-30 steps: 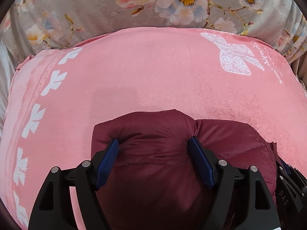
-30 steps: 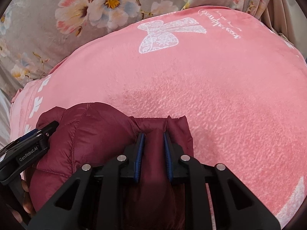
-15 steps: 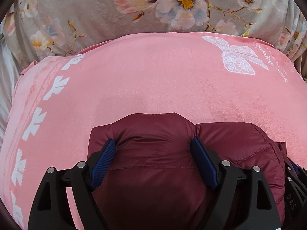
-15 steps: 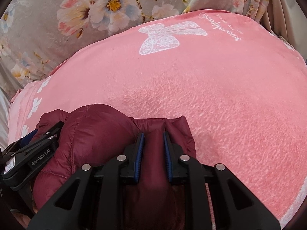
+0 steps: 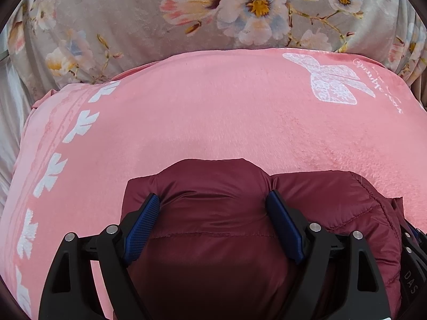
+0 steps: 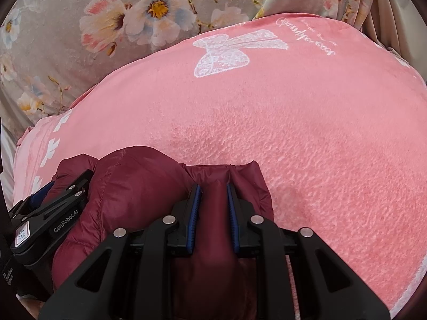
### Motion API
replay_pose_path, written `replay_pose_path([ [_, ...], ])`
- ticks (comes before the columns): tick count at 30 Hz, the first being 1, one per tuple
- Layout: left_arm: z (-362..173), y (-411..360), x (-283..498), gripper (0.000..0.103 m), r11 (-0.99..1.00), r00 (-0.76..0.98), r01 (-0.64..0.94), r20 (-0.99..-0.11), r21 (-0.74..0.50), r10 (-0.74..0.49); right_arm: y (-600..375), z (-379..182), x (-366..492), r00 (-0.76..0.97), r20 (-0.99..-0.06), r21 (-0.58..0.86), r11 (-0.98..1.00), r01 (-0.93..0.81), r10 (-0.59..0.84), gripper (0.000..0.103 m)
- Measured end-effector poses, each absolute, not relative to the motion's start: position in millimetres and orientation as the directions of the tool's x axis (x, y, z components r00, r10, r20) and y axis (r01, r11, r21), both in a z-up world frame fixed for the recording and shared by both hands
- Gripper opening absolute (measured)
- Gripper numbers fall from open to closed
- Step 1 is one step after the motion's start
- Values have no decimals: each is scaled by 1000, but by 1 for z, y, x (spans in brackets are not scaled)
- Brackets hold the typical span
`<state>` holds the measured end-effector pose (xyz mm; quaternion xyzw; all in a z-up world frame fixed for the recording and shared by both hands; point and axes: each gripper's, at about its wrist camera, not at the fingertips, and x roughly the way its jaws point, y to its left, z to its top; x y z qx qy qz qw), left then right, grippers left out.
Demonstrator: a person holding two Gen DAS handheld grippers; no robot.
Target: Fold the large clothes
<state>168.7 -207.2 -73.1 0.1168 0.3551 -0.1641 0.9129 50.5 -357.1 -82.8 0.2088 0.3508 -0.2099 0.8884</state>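
A maroon quilted puffer jacket (image 5: 213, 186) is bunched at the near edge of a pink blanket (image 5: 213, 112). My left gripper (image 5: 213, 200) holds a thick puffy fold of it between wide-set blue pads. My right gripper (image 6: 213, 189) is shut on a thin fold of the same jacket (image 6: 133, 181), its pads close together. The left gripper (image 6: 53, 213) also shows at the lower left of the right wrist view, and the right gripper's body (image 5: 413, 266) shows at the left wrist view's right edge. The rest of the jacket is hidden below both grippers.
The pink blanket (image 6: 293, 133) has a white butterfly print (image 6: 229, 50) and a leaf border (image 5: 53, 165) along its left side. A grey floral bedspread (image 5: 186, 13) lies beyond it. Pale curtain-like fabric (image 6: 387, 13) hangs at the far right.
Both grippers have drawn back toward me with the jacket, so more of the floral bedspread shows beyond the blanket. Both grips are unchanged.
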Motion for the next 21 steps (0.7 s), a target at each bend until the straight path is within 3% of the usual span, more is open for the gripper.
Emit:
replay_pose_path([
  [21, -76, -213, 165, 80, 922, 716, 363, -673, 131, -187, -359, -84, 51, 669, -709, 225, 826, 517, -225, 18],
])
